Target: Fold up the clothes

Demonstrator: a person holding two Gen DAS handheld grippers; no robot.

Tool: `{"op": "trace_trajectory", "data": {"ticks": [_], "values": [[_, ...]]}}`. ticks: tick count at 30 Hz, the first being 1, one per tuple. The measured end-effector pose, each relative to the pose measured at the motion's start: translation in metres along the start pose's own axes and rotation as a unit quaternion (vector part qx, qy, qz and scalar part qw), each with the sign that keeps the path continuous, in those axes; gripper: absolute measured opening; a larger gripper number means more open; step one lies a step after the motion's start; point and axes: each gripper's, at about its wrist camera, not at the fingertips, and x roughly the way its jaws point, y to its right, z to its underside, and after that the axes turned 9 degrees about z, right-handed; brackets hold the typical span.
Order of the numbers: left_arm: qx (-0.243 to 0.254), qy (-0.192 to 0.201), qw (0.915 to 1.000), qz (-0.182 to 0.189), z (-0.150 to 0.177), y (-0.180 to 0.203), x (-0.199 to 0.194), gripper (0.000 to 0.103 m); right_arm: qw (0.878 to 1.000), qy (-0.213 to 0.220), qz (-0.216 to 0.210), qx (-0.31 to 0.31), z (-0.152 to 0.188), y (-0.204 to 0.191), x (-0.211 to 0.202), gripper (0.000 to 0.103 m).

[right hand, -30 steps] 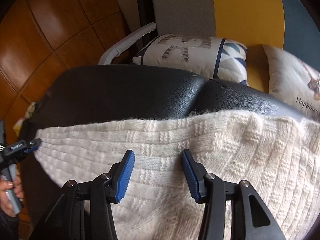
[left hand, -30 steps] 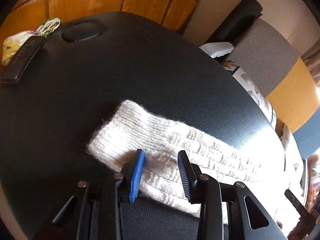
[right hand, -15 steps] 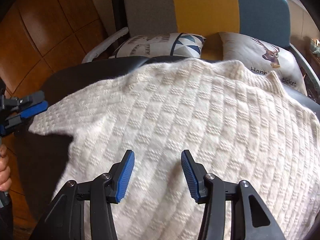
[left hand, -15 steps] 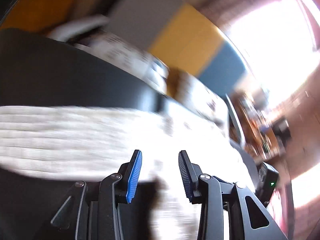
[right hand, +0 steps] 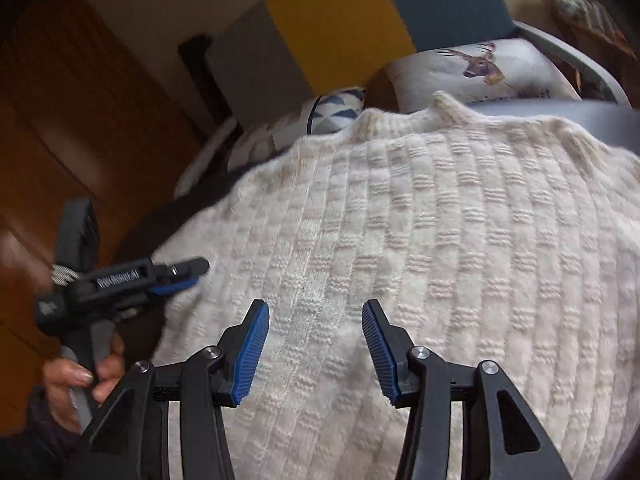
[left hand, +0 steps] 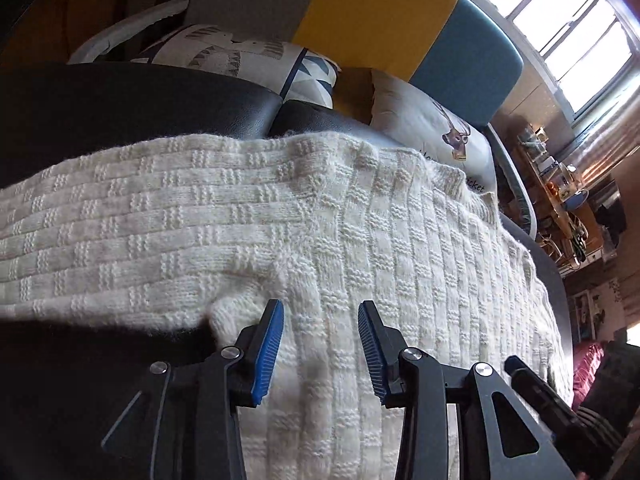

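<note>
A cream knitted sweater (left hand: 360, 240) lies spread flat across a black padded surface (left hand: 120, 100), one sleeve (left hand: 120, 232) stretched out sideways from the body and the collar (right hand: 400, 120) toward two cushions (left hand: 432, 128) beyond. The left gripper (left hand: 320, 316) sits over the sleeve's junction with the body, jaws released and holding nothing. The right gripper (right hand: 316, 320) sits over the sweater's body, jaws likewise released and empty.
</note>
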Motion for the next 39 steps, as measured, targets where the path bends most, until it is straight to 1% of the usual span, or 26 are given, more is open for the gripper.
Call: {"op": "trace_trajectory", "data": {"ticks": [1, 3, 4, 6, 8, 9, 11, 13, 15, 16, 17, 22, 23, 24, 25, 26, 27, 28, 30, 32, 34, 36, 37, 38, 39], "values": [[0.007, 0.005, 1.0000, 0.002, 0.001, 0.005, -0.006, 0.044, 0.999, 0.021, -0.014, 0.043, 0.002, 0.022, -0.021, 0.050], [0.035, 0.017, 0.9992, 0.008, 0.010, 0.028, -0.012, 0.055, 0.989, 0.063, -0.028, 0.131, 0.010, 0.073, -0.066, 0.050], [0.050, 0.019, 0.9985, 0.013, 0.015, 0.040, -0.014, 0.057, 0.981, 0.083, -0.022, 0.173, 0.018, 0.099, -0.090, 0.050], [0.079, 0.022, 0.9964, 0.022, 0.027, 0.066, -0.017, 0.062, 0.959, 0.123, -0.005, 0.255, 0.034, 0.152, -0.136, 0.050], [0.091, 0.006, 0.9951, 0.038, 0.040, 0.087, -0.010, 0.064, 0.931, 0.160, 0.026, 0.327, 0.060, 0.200, -0.179, 0.050], [0.092, -0.006, 0.9946, 0.047, 0.045, 0.096, -0.003, 0.064, 0.915, 0.174, 0.045, 0.361, 0.073, 0.221, -0.198, 0.050], [0.096, -0.030, 0.9931, 0.059, 0.052, 0.111, 0.013, 0.064, 0.879, 0.193, 0.075, 0.429, 0.100, 0.261, -0.230, 0.050], [0.108, -0.048, 0.9909, 0.064, 0.056, 0.124, 0.028, 0.064, 0.845, 0.221, 0.075, 0.481, 0.126, 0.293, -0.255, 0.051], [0.120, -0.061, 0.9889, 0.063, 0.059, 0.138, 0.039, 0.064, 0.809, 0.242, 0.081, 0.529, 0.146, 0.320, -0.272, 0.051], [0.126, -0.067, 0.9877, 0.064, 0.062, 0.145, 0.043, 0.064, 0.796, 0.249, 0.083, 0.546, 0.152, 0.332, -0.277, 0.051], [0.132, -0.070, 0.9866, 0.064, 0.064, 0.152, 0.047, 0.064, 0.790, 0.253, 0.085, 0.552, 0.153, 0.340, -0.279, 0.051], [0.162, -0.086, 0.9809, 0.064, 0.071, 0.187, 0.063, 0.064, 0.792, 0.272, 0.099, 0.538, 0.136, 0.368, -0.283, 0.048], [0.165, -0.090, 0.9799, 0.066, 0.073, 0.193, 0.066, 0.064, 0.797, 0.270, 0.108, 0.529, 0.130, 0.371, -0.282, 0.048], [0.168, -0.095, 0.9789, 0.068, 0.074, 0.200, 0.069, 0.064, 0.809, 0.261, 0.126, 0.512, 0.120, 0.372, -0.279, 0.047], [0.171, -0.100, 0.9778, 0.070, 0.076, 0.207, 0.071, 0.064, 0.818, 0.251, 0.136, 0.499, 0.112, 0.373, -0.275, 0.039], [0.175, -0.103, 0.9766, 0.072, 0.076, 0.214, 0.073, 0.064, 0.827, 0.241, 0.138, 0.490, 0.105, 0.376, -0.268, 0.033], [0.182, -0.105, 0.9750, 0.074, 0.077, 0.222, 0.074, 0.064, 0.834, 0.230, 0.140, 0.481, 0.098, 0.378, -0.262, 0.020], [0.188, -0.107, 0.9733, 0.076, 0.078, 0.229, 0.075, 0.064, 0.843, 0.221, 0.145, 0.469, 0.092, 0.379, -0.257, 0.017], [0.202, -0.110, 0.9699, 0.079, 0.079, 0.244, 0.076, 0.064, 0.859, 0.211, 0.157, 0.439, 0.079, 0.376, -0.250, 0.016], [0.217, -0.111, 0.9664, 0.083, 0.080, 0.259, 0.075, 0.065, 0.870, 0.204, 0.166, 0.417, 0.071, 0.374, -0.248, 0.016], [0.223, -0.115, 0.9638, 0.090, 0.080, 0.271, 0.076, 0.066, 0.872, 0.201, 0.169, 0.412, 0.068, 0.377, -0.249, 0.016], [0.224, -0.122, 0.9617, 0.100, 0.080, 0.281, 0.079, 0.067, 0.869, 0.194, 0.174, 0.422, 0.069, 0.382, -0.248, 0.016], [0.224, -0.127, 0.9606, 0.104, 0.080, 0.286, 0.081, 0.067, 0.866, 0.190, 0.167, 0.432, 0.071, 0.387, -0.247, 0.013], [0.223, -0.132, 0.9596, 0.108, 0.080, 0.290, 0.083, 0.067, 0.861, 0.192, 0.145, 0.449, 0.074, 0.394, -0.246, 0.012], [0.223, -0.135, 0.9590, 0.111, 0.081, 0.294, 0.085, 0.067, 0.852, 0.198, 0.123, 0.469, 0.079, 0.400, -0.246, 0.012]]}}
